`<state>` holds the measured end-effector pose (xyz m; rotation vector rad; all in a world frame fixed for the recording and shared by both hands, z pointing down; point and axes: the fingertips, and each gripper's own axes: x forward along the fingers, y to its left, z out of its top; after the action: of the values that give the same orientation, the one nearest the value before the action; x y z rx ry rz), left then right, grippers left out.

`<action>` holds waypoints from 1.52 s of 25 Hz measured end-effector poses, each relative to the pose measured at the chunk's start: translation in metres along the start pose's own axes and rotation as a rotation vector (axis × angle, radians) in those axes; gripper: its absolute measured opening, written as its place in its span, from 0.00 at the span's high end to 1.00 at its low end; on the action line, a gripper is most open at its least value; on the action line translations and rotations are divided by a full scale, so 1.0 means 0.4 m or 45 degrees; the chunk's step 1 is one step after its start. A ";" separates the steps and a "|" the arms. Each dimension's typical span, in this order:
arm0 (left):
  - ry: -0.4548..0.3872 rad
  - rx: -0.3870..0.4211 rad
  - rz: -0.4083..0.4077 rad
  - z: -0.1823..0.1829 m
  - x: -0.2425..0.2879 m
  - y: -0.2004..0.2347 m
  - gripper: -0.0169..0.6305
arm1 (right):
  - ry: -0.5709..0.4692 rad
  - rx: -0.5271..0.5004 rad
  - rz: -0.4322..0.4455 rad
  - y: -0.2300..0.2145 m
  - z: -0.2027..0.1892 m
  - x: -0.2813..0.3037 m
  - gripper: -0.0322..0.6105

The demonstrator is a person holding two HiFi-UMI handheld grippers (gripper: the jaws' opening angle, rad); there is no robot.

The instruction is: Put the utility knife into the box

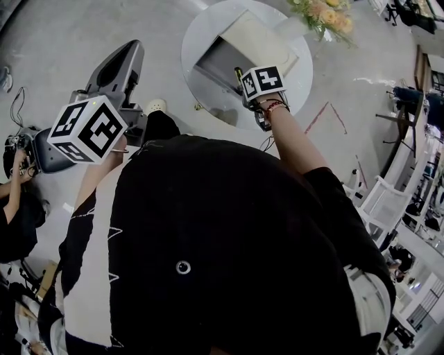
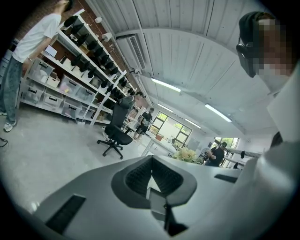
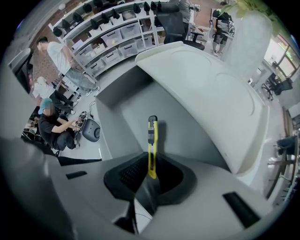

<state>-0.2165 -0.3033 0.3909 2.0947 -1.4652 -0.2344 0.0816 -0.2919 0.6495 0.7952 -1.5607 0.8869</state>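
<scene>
One utility knife (image 3: 152, 145), one box (image 3: 117, 101). The right tongs (image 3: 151, 172) are pinching the knife at the open box, and the left tongs (image 2: 152, 174) are sitting pressed together, empty.

The open box (image 3: 136, 108) lies bare and grey under your right hand-held gripper (image 3: 152, 164), so the way straight down past the utility knife (image 3: 152, 140) is free. The raised lid (image 3: 206, 93) walls off the right side. Flowers (image 1: 326, 14) crowd the counter (image 1: 198, 41) beyond the box.

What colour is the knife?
The knife is yellow with black parts; the right gripper view shows it best.
</scene>
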 end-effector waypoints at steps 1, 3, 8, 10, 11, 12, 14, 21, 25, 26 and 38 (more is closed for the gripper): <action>-0.005 0.000 0.003 0.002 -0.001 0.001 0.96 | 0.008 0.001 -0.001 0.000 0.000 0.001 0.86; -0.016 0.001 0.007 0.005 -0.003 0.003 0.96 | 0.025 0.004 -0.001 -0.002 -0.002 0.006 0.86; -0.016 -0.006 0.013 0.002 -0.002 0.009 0.96 | 0.038 0.017 0.003 -0.003 -0.003 0.013 0.86; -0.012 -0.010 0.014 -0.001 -0.002 0.010 0.96 | 0.043 0.009 0.003 -0.002 -0.002 0.014 0.86; -0.010 -0.011 0.015 -0.002 -0.002 0.011 0.96 | 0.046 0.006 0.003 -0.001 -0.001 0.014 0.86; -0.010 -0.012 0.016 -0.003 -0.003 0.011 0.96 | 0.050 0.005 0.003 0.000 -0.001 0.014 0.86; -0.010 -0.013 0.017 -0.002 -0.004 0.010 0.96 | 0.056 0.006 0.003 0.000 -0.001 0.013 0.86; -0.013 -0.016 0.016 -0.004 -0.002 0.010 0.96 | 0.057 0.005 0.003 0.001 0.000 0.013 0.86; -0.014 -0.013 0.017 0.000 -0.006 0.007 0.96 | 0.055 0.003 0.001 0.004 0.001 0.011 0.86; -0.015 -0.012 0.018 0.001 -0.007 0.006 0.96 | 0.054 0.004 0.002 0.004 0.002 0.011 0.85; -0.035 0.002 0.022 -0.004 -0.023 -0.015 0.96 | 0.013 0.060 0.035 -0.004 0.001 0.006 0.84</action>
<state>-0.2143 -0.2931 0.3872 2.0872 -1.4995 -0.2568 0.0825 -0.2931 0.6521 0.8033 -1.5496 0.9498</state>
